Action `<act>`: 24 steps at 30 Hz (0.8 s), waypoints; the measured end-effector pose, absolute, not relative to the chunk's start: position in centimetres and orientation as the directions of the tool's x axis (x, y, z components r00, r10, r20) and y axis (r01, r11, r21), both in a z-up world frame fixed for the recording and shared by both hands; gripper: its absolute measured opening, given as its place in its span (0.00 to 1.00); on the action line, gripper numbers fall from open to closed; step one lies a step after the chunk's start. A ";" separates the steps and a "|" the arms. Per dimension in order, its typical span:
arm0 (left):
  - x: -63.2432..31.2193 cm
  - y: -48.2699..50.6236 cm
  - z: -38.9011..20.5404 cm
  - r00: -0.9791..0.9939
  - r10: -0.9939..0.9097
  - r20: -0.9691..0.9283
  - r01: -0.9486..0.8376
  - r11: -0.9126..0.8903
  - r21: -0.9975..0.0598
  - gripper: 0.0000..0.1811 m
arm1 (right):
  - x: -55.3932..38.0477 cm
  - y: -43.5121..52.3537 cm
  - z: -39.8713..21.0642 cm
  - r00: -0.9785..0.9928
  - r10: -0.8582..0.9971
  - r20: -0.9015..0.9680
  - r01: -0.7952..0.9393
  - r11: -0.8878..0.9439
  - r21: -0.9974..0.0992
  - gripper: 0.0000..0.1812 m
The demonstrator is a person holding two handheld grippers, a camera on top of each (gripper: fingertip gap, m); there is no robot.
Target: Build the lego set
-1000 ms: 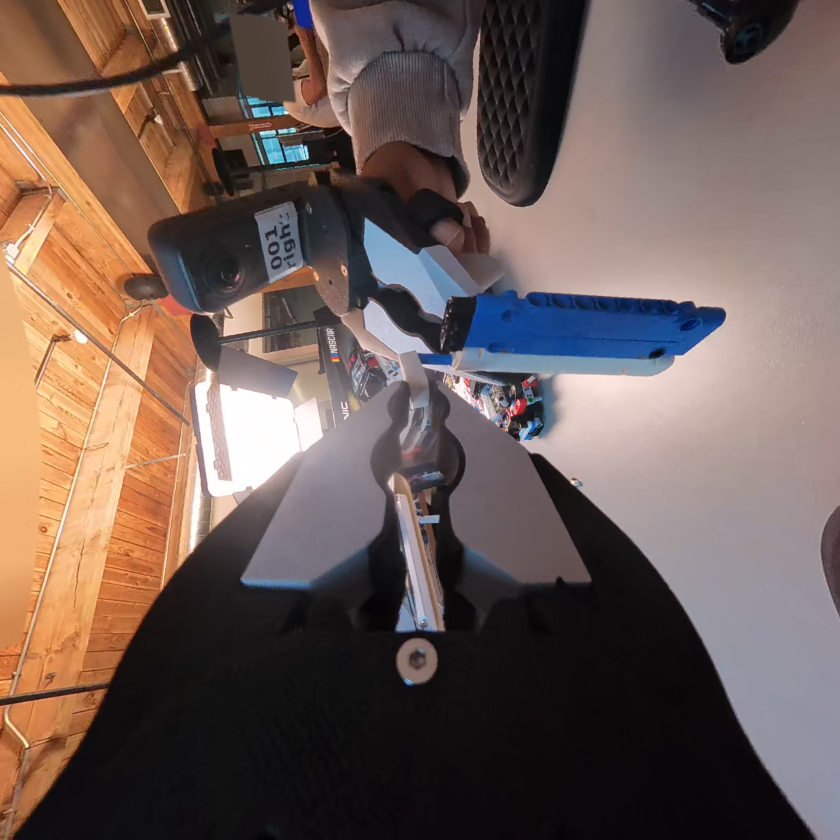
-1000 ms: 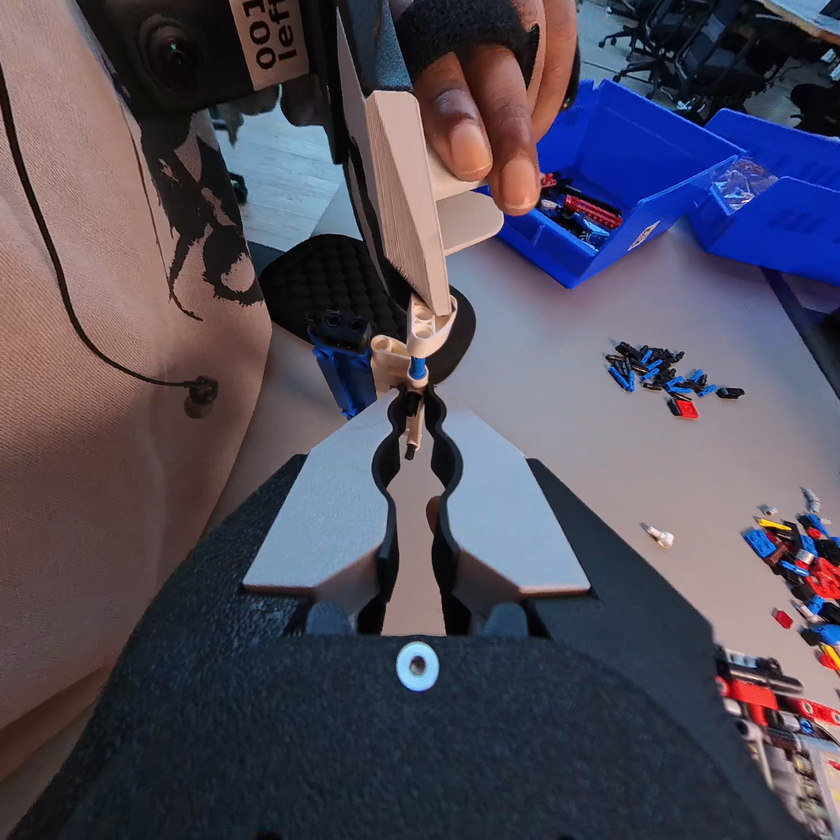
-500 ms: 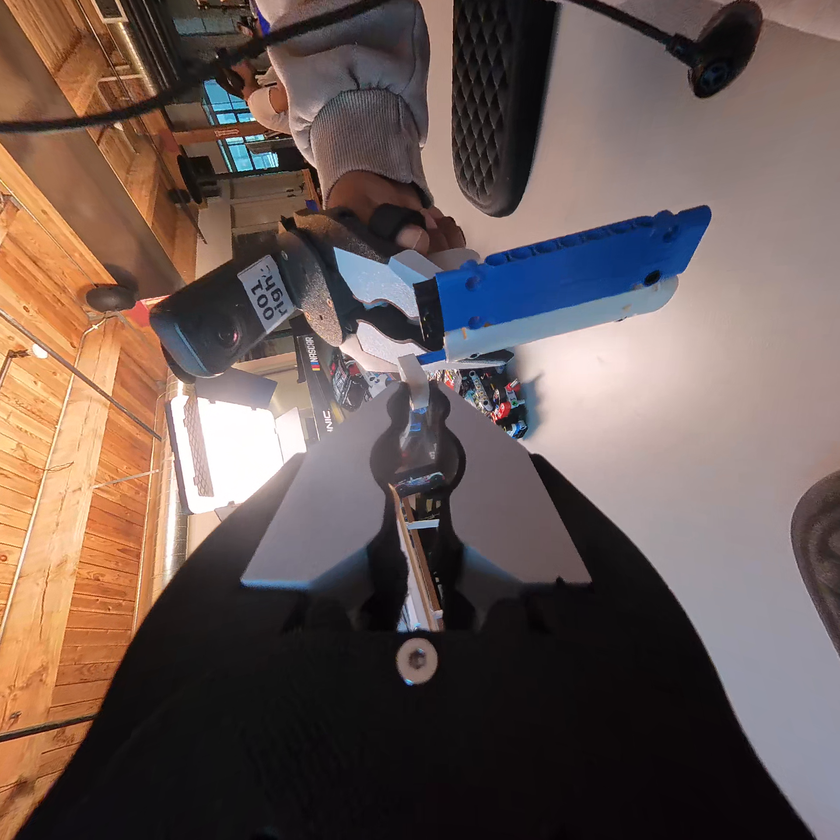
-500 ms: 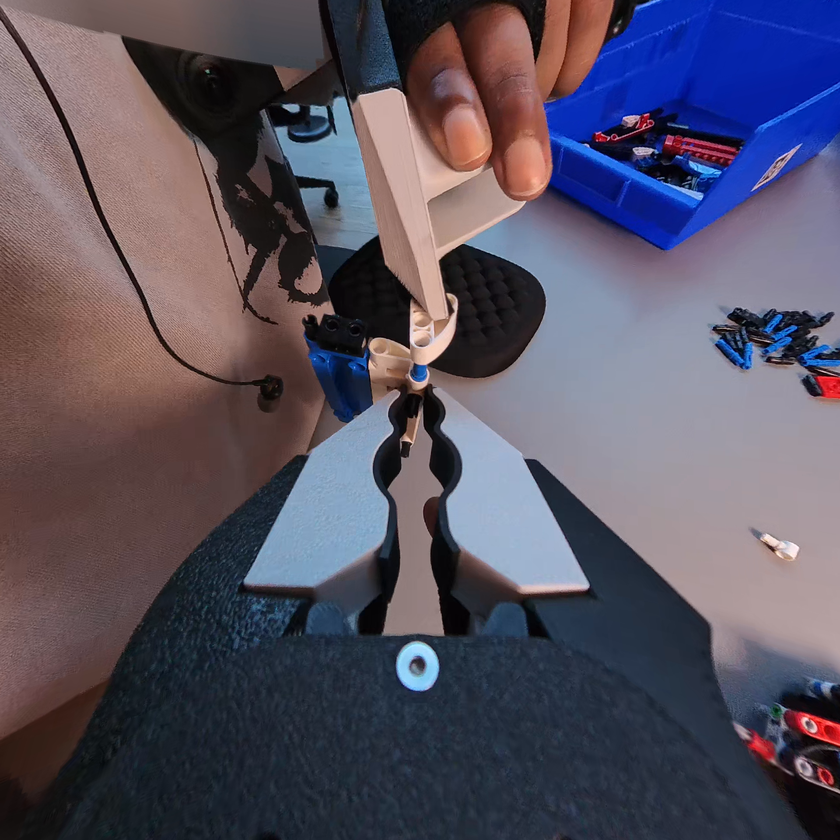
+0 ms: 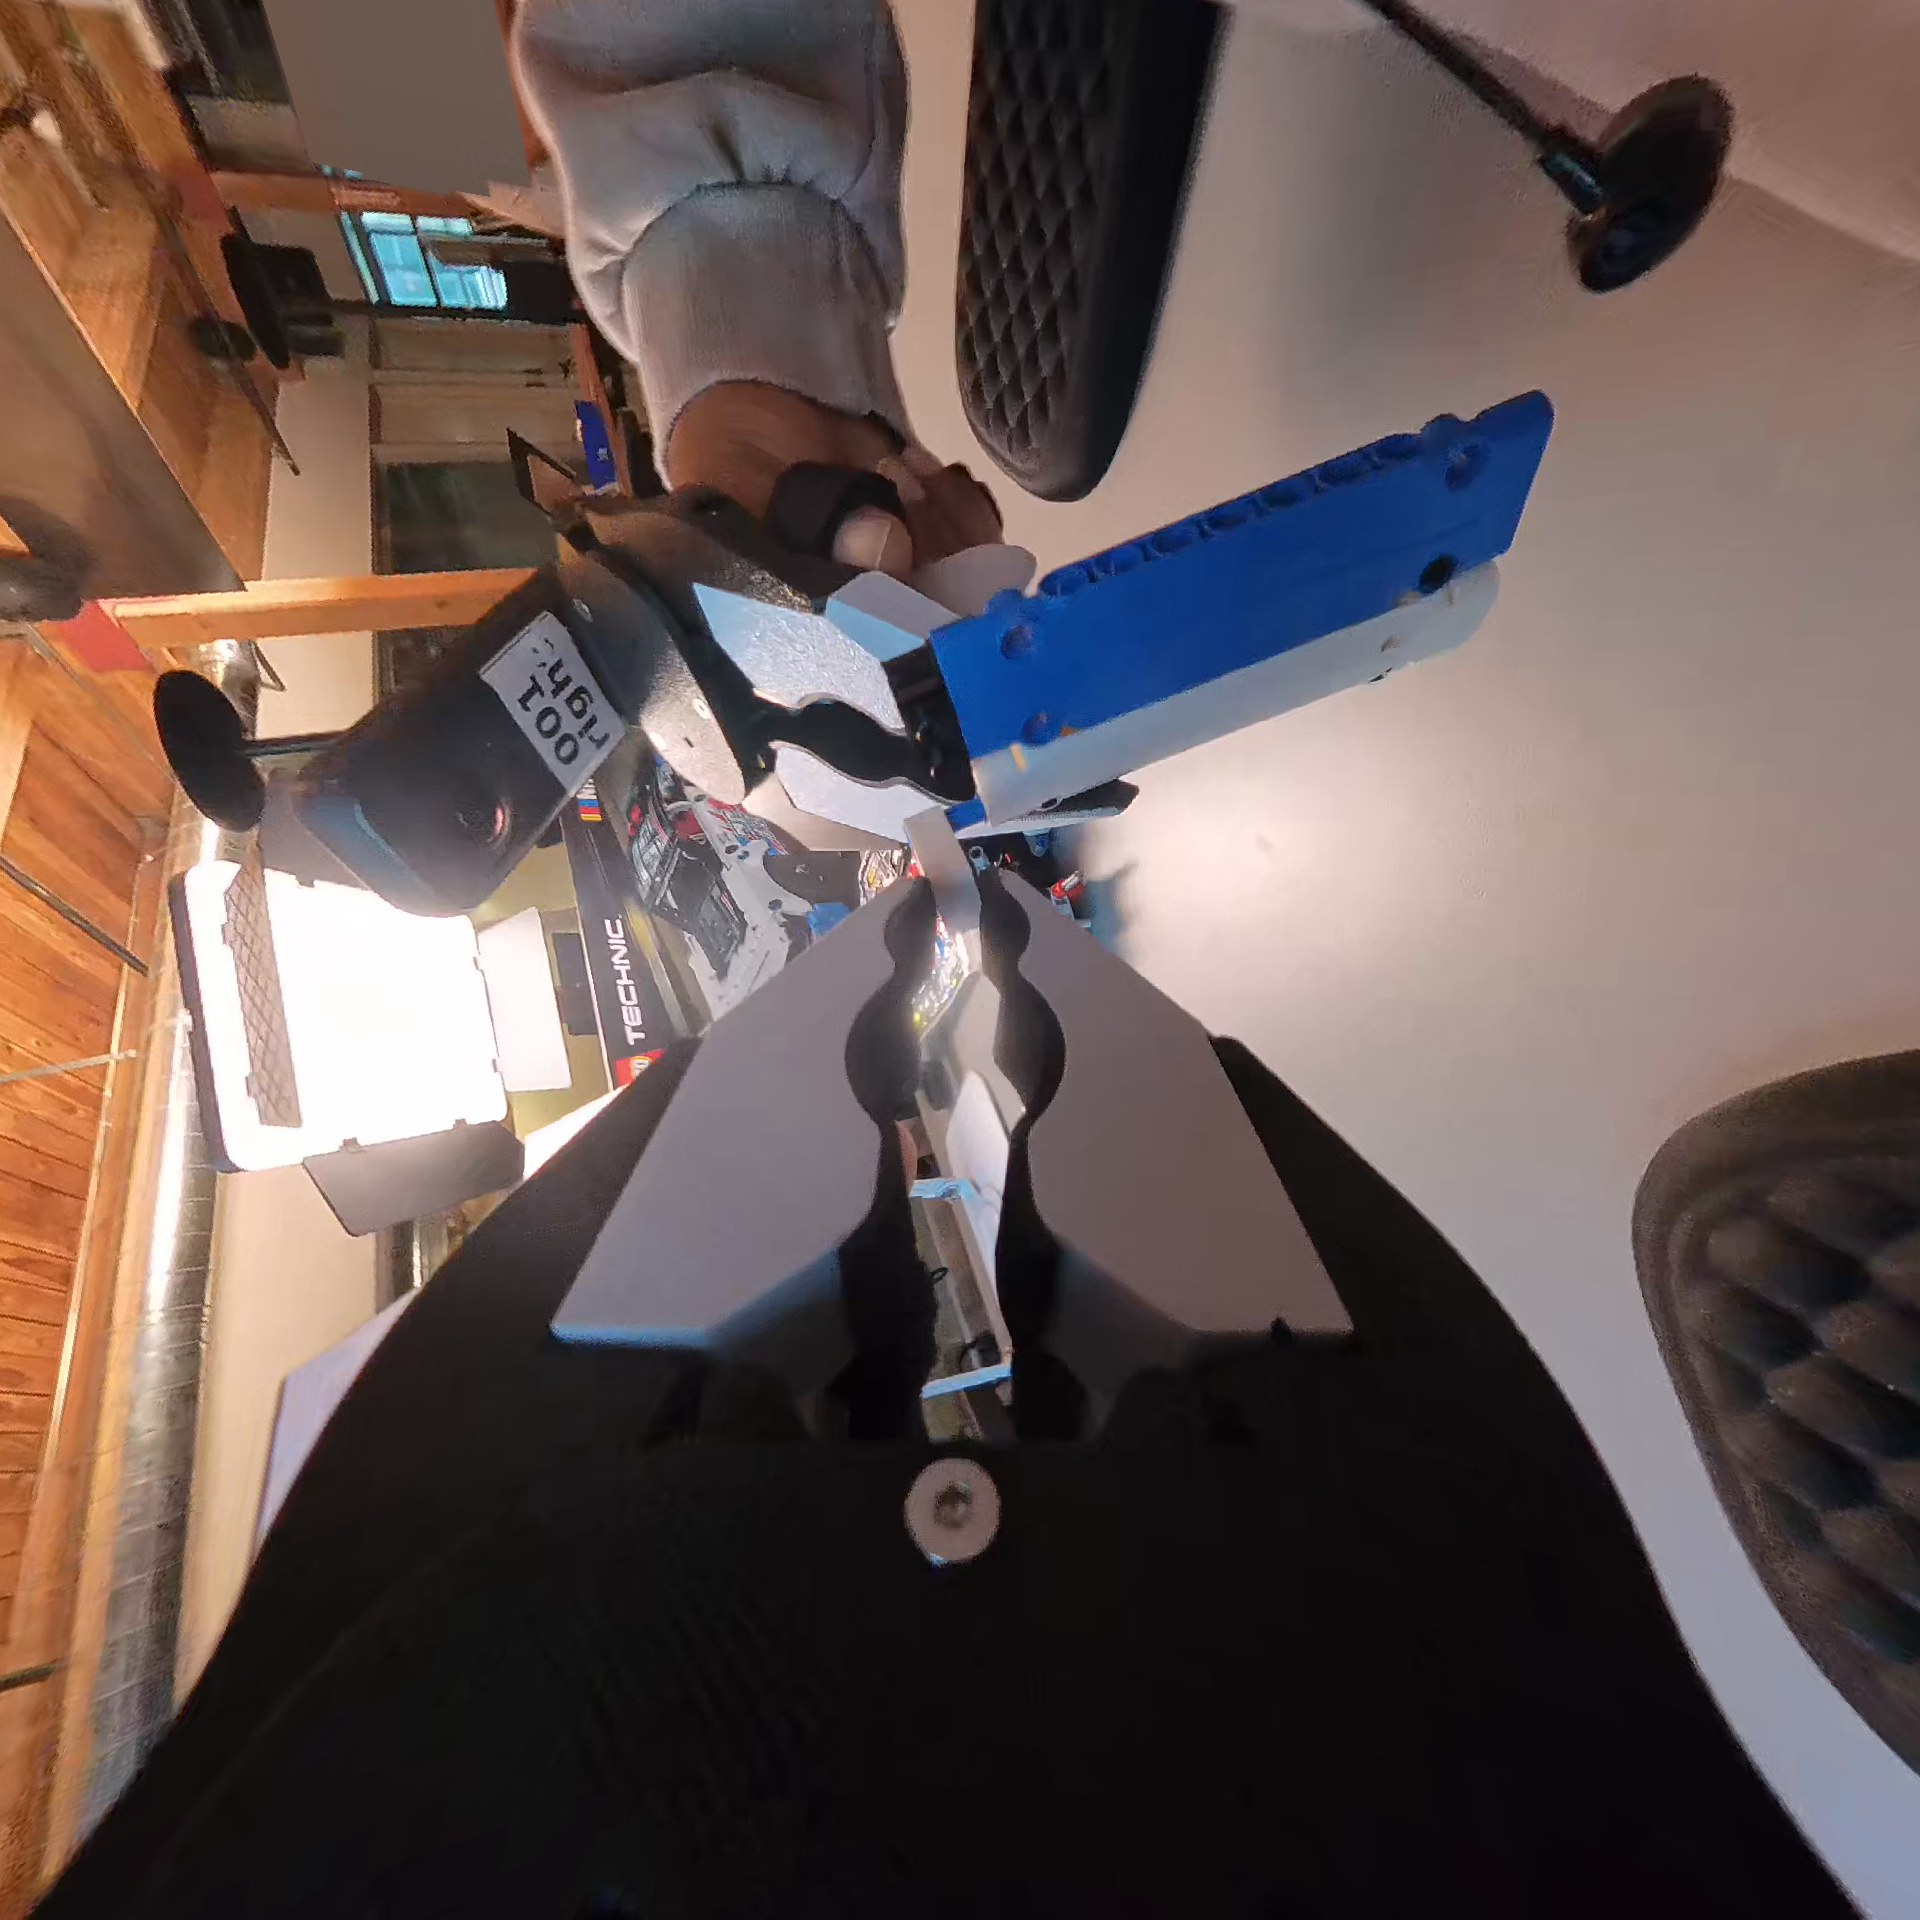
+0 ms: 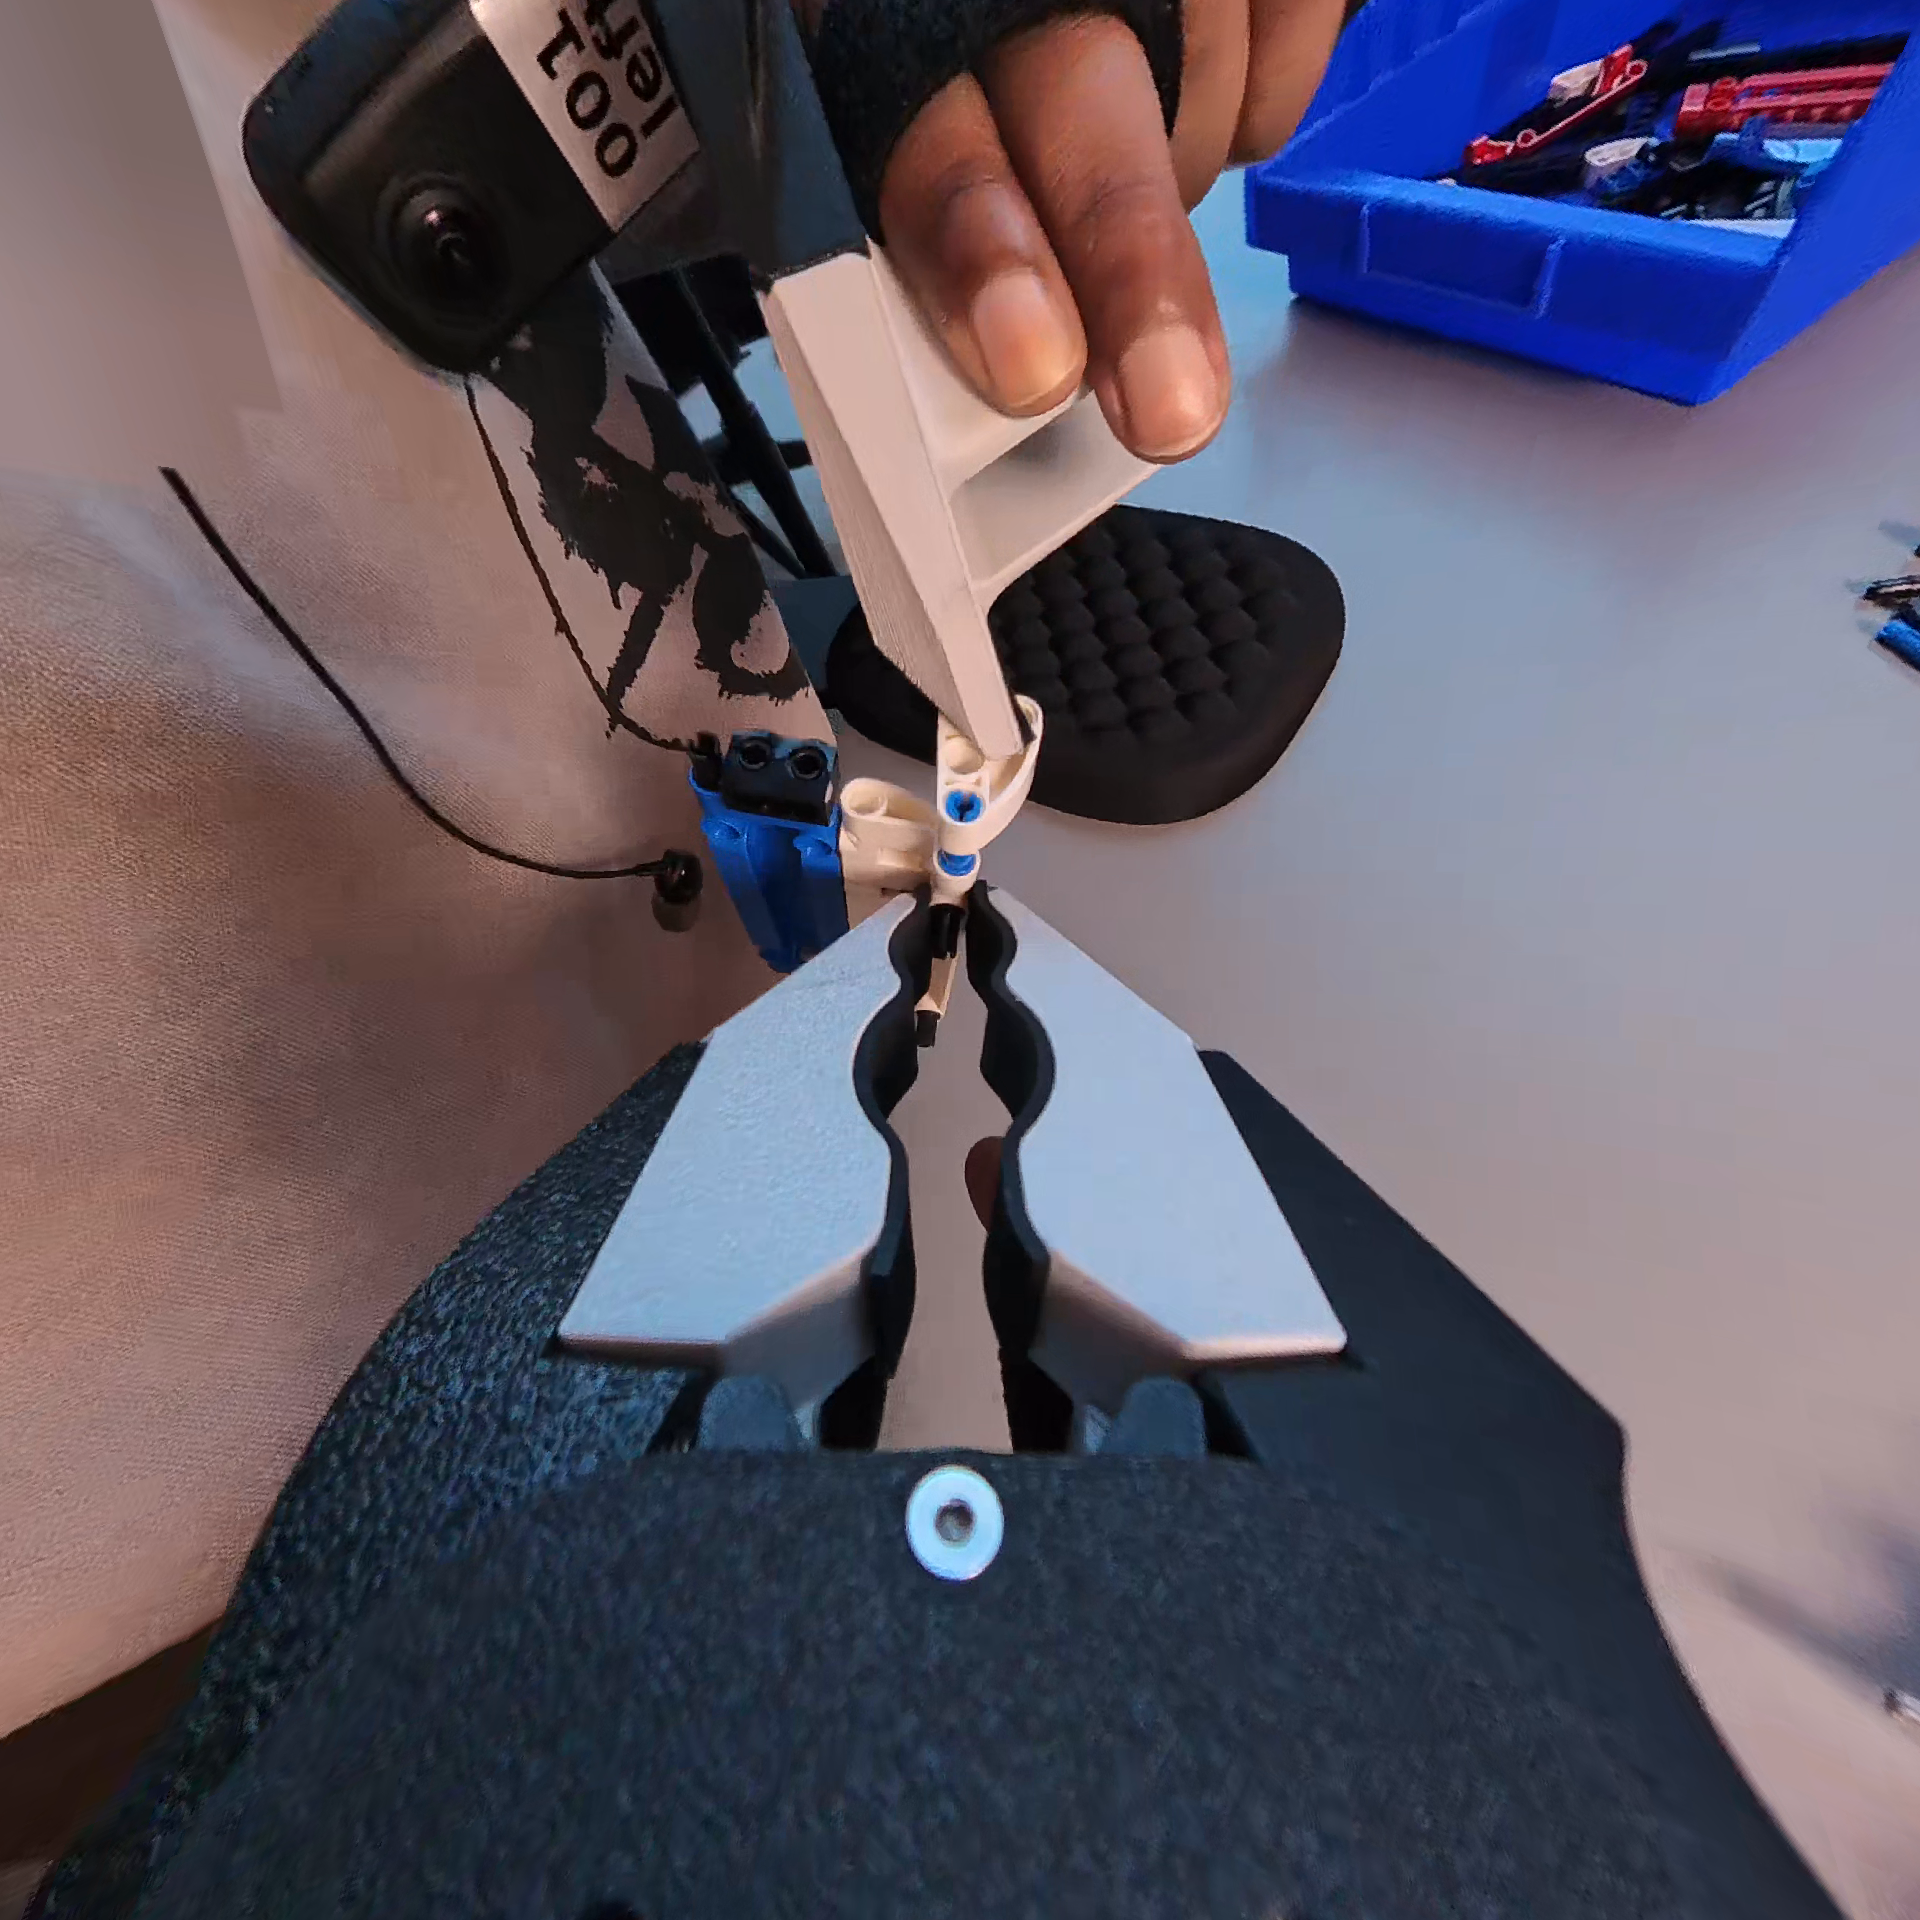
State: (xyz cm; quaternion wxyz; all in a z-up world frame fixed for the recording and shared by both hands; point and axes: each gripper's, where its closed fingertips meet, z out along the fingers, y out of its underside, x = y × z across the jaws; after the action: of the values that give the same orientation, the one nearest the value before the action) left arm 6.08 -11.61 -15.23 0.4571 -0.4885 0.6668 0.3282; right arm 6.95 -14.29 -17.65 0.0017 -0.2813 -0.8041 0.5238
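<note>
Grey-white laminate is what this table (image 6: 1558, 727) looks like, smooth and matte, with a black dimpled rubber pad (image 6: 1132, 665) lying on it near the person's torso. A blue parts bin (image 6: 1579, 239) full of red, blue and black pieces sits at the far right, and a few loose pins (image 6: 1896, 613) show at the right edge.

Both tools meet above the table. The right hand-held gripper (image 6: 948, 914) has its jaws pinched on a thin black and tan axle (image 6: 935, 966) that sticks out of the lego build. The left hand-held gripper (image 5: 951, 883) is clamped on a small white curved piece (image 6: 987, 774) of that same build, with blue pins showing in it. In the left wrist view the build reads as a long blue and white beam assembly (image 5: 1226, 613) held in the air.

Room-wise, the left wrist view (turned sideways) shows warm wood plank walls (image 5: 62, 1039), a bright panel light (image 5: 353, 1018), a silver duct (image 5: 156, 1351) and a lego box (image 5: 665, 935) standing at the back of the table.
</note>
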 end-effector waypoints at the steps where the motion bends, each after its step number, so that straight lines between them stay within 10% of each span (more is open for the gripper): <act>1: 6.0 -11.5 -15.5 -0.073 -0.361 -0.930 -0.954 0.298 -0.041 0.03 | 6.9 -14.2 -17.9 -0.835 0.454 -0.312 0.466 0.280 -0.840 0.01; 24: 5.0 -9.0 -20.8 0.532 -0.464 -0.708 -0.794 0.017 -0.608 0.03 | 6.7 -11.6 -22.3 -0.491 0.591 -0.640 0.827 0.086 -0.555 0.02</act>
State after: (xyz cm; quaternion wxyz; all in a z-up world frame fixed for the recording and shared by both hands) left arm 5.00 -8.99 -20.83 0.5454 -0.6846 0.4594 0.1511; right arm 6.75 -11.61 -22.33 -0.1266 -0.4884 -0.7259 0.4674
